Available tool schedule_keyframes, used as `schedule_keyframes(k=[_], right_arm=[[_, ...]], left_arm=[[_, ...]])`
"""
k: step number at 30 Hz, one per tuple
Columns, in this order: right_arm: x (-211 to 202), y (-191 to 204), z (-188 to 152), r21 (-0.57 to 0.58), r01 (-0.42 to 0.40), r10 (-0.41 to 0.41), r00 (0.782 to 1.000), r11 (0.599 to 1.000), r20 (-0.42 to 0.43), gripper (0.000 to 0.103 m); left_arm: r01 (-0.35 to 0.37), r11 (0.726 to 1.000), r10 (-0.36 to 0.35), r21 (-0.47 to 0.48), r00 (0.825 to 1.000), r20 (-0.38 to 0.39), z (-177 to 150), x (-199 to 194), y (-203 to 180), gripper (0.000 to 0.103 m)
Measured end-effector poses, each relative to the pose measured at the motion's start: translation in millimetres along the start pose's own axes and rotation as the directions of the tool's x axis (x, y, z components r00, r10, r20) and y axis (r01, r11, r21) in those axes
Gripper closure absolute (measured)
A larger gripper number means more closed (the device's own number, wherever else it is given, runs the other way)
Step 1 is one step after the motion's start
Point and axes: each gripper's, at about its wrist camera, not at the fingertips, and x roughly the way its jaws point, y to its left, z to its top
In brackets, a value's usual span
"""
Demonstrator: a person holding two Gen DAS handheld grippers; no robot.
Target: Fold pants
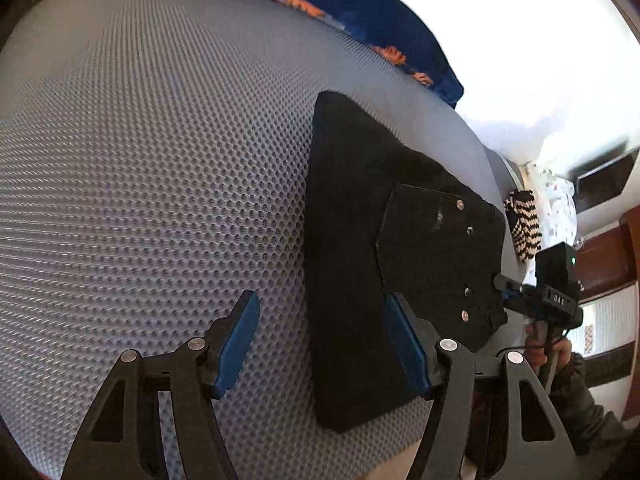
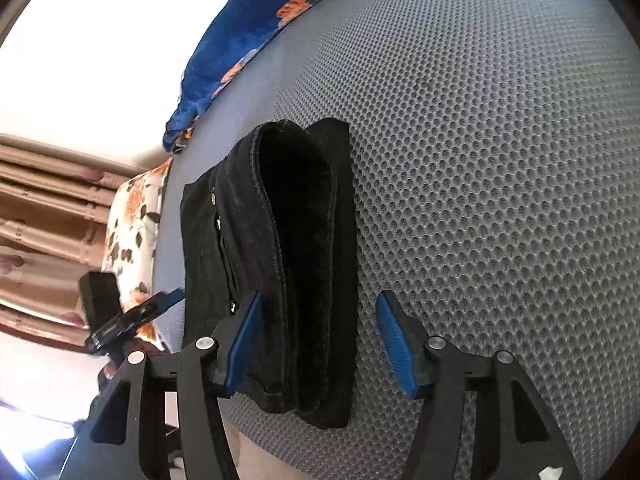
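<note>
Nearest the lens in the left wrist view, the left gripper [image 1: 320, 344] stands wide apart with nothing between its blue pads; one pad hangs over the bare grey mesh mattress [image 1: 140, 180], the other over the near end of the pants [image 1: 352, 240]. The right gripper [image 2: 318, 336] is also spread wide and empty, straddling the pants' near end.

The black pants [image 2: 280, 260] lie as a compact stack close to 1 edge of the mattress, pocket rivets facing up in the left view. In the right view the layers gape: a rounded fold stands open instead of lying flat, with at least 2 edges offset.

By my reading the folding is nearly done and the step in hand is tidying. To do it well, press the bulging fold down with the flat of a pad, sweeping from the fold toward the loose edges, and square the offset layers without dragging the stack toward the mattress edge. A blue patterned blanket [image 2: 248, 32] lies along the far edge.
</note>
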Motion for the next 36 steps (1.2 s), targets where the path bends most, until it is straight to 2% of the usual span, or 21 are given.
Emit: schedule_keyframes(k=[4,14,20,21,24,26,31,36], right_arm=[[9.6,-4.0,5.8,-0.016,-0.048,0.047,0.998,0.999,-0.038,0.061],[31.2,3.3,25.8,-0.069,-0.115,0.107,0.989,0.991,-0.105,0.061],[49.3,12.9,36.7,-0.071,-0.152,0.146,0.986,0.986,-0.086,0.061],[48.0,10.8,34.9,-0.067,-0.157,0.151,0.985,0.985,-0.082,0.063],[52.4,13.5,32.8,-0.044,-0.152,0.149,0.987,0.987,-0.062,0.069],[52.5,23.7,27.8,-0.048,-0.115,0.114,0.993,0.992,-0.033,0.071],[49.2,59.7,16.7,-0.073,0.017,-0.015,0.999,0.997,0.035,0.077],[42.6,93.6,13.3,-0.076,0.038,-0.033,0.997,0.996,0.072,0.081]], left_arm=[[0.013,1.000,-0.013,-0.020,1.000,-0.026,7.2,14.0,3.3,0.037],[0.036,0.997,-0.035,0.067,0.999,-0.024,20.9,32.5,-18.1,0.038],[0.018,0.995,-0.017,0.098,1.000,-0.004,18.2,38.2,-29.2,0.038],[0.012,0.995,-0.013,0.098,1.000,0.004,17.0,37.9,-29.2,0.043],[0.002,0.997,-0.003,0.073,1.000,0.021,12.2,38.3,-29.4,0.066],[0.002,0.999,-0.004,0.052,1.000,0.030,10.9,35.3,-27.8,0.073],[-0.063,0.992,0.056,0.105,0.996,0.071,7.5,22.4,-46.6,0.085],[-0.045,0.992,0.033,0.118,0.994,0.108,6.9,2.2,-57.2,0.087]])
